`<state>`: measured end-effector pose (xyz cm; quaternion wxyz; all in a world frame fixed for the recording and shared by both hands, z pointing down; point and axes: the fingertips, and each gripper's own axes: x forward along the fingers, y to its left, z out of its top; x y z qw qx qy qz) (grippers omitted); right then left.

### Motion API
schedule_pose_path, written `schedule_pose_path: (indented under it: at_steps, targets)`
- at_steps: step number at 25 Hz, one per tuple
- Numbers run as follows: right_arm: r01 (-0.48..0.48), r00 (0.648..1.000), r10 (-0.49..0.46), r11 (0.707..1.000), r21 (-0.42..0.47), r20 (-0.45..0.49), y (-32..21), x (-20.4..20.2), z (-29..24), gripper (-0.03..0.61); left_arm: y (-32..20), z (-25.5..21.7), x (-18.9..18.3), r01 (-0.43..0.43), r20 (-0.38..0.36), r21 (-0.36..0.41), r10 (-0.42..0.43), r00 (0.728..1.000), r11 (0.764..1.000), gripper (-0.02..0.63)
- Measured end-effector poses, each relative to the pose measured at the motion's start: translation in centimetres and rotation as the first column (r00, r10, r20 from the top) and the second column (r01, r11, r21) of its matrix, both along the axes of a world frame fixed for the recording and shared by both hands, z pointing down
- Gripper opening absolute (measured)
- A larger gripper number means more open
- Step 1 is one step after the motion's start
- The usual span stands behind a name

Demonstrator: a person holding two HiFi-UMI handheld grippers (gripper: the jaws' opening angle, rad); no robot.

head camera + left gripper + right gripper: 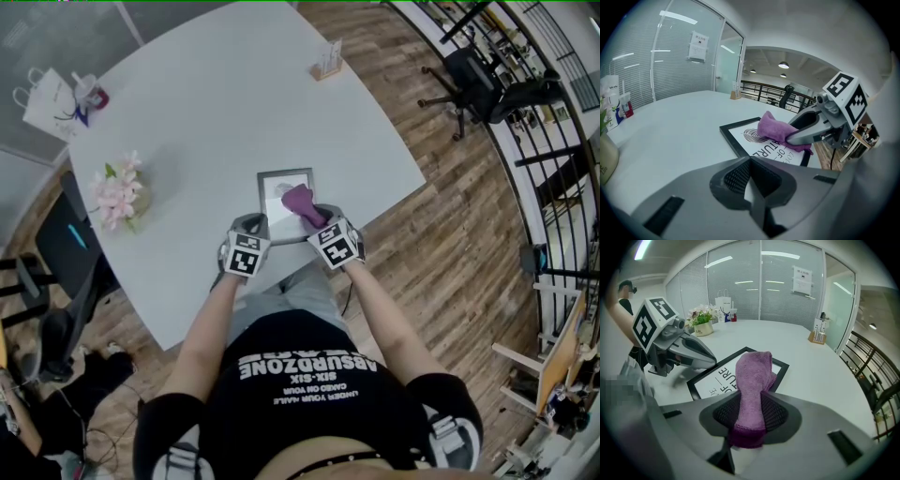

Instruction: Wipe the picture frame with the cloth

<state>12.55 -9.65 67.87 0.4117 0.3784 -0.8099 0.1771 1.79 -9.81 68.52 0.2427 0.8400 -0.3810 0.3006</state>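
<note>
A black picture frame [284, 194] with a white print lies flat near the front edge of the white table [206, 112]. A purple cloth [300, 201] rests on the frame's right part, and my right gripper [315, 217] is shut on it. In the right gripper view the cloth [752, 376] runs out between the jaws onto the picture frame [712, 378]. My left gripper [254, 223] is shut with nothing in it, beside the frame's near left corner. The left gripper view shows the picture frame [740, 136], the cloth [772, 128] and the right gripper [790, 139] holding it.
A pot of pink flowers [117, 195] stands at the table's left side. At the far left corner are a white paper bag [47, 101] and a small carton. A card holder [326, 61] sits at the far right edge. An office chair [478, 80] stands beyond, by a railing.
</note>
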Motion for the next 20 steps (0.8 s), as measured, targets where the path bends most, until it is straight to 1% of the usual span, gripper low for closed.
schedule_pose_path:
  at_steps: [15,20]
  targets:
    - [-0.042,0.999,0.042,0.999,-0.010,0.014,2.3,0.2,0.0,0.137,0.1,0.1,0.0,0.000,0.006,0.002,0.000,1.000,1.000,0.015]
    - [-0.070,0.997,0.070,0.998,0.004,0.045,2.6,0.2,-0.1,0.135,0.0,0.1,0.0,-0.002,0.005,0.004,0.002,1.000,1.000,0.015]
